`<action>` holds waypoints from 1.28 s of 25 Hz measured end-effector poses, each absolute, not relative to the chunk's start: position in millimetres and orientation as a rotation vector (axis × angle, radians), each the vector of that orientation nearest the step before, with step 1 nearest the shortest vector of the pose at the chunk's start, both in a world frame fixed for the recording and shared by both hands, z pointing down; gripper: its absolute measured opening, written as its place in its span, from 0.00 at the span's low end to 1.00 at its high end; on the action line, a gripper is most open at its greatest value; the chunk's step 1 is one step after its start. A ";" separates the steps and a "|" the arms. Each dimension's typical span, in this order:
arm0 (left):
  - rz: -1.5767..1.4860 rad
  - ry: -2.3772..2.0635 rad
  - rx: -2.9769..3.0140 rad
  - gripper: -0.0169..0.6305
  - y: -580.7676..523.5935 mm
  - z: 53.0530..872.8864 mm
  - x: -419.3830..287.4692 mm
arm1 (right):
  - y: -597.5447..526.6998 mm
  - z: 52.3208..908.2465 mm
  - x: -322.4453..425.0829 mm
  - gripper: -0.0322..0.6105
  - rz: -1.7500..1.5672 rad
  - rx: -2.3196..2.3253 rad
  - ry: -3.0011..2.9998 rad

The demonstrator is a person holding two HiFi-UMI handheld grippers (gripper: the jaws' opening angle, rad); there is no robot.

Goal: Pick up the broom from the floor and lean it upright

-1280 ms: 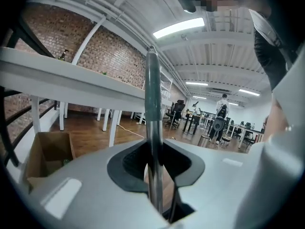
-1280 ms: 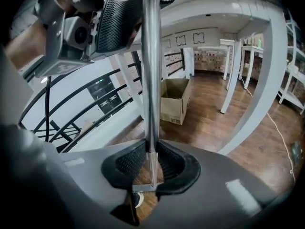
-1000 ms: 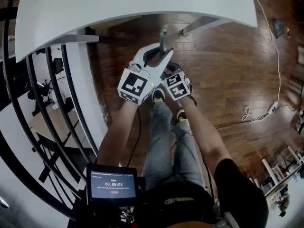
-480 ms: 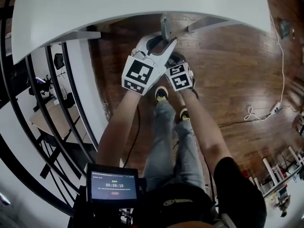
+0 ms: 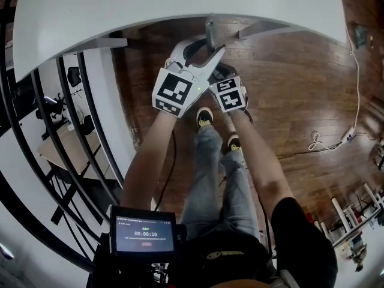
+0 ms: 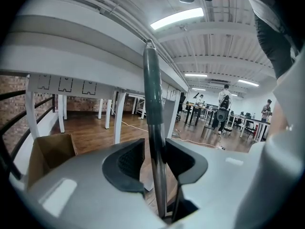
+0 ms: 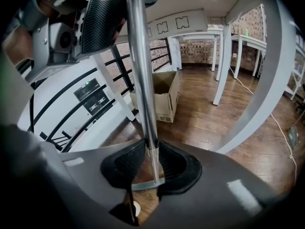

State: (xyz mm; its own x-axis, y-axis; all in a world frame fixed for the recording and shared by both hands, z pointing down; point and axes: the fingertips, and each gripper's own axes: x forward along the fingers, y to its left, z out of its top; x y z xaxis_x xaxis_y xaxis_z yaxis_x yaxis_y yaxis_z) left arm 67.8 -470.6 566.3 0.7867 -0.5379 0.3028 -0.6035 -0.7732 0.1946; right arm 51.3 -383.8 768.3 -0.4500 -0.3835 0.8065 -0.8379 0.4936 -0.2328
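My left gripper (image 6: 155,159) and right gripper (image 7: 147,163) have just been opening; their jaws stand loose around the upright broom handle (image 7: 138,56). Nearer to me than the handle, the screen (image 5: 144,233) reads 00:00:10.

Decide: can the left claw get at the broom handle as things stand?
Likely yes: the broom handle stands between the jaws of the left claw, which have just been opening; nothing blocks it.

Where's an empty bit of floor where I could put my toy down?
The widest bare patch is the wood floor between the person's legs and the white cable. It is crowded by the broom handle and shoes, along the black railing, and by the white racks bottom right.
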 end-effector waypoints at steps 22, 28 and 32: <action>0.225 -1.190 2.535 0.05 -368.1 495.9 4.3 | -309.9 630.5 90.7 0.26 0.522 0.822 -2.262; 0.281 -1.240 2.593 0.05 -240.5 396.1 22.5 | -223.3 513.6 122.4 0.25 0.381 0.758 -2.414; 0.319 -1.363 2.634 0.05 -128.0 325.6 38.5 | -137.6 428.7 123.4 0.25 0.239 0.651 -2.548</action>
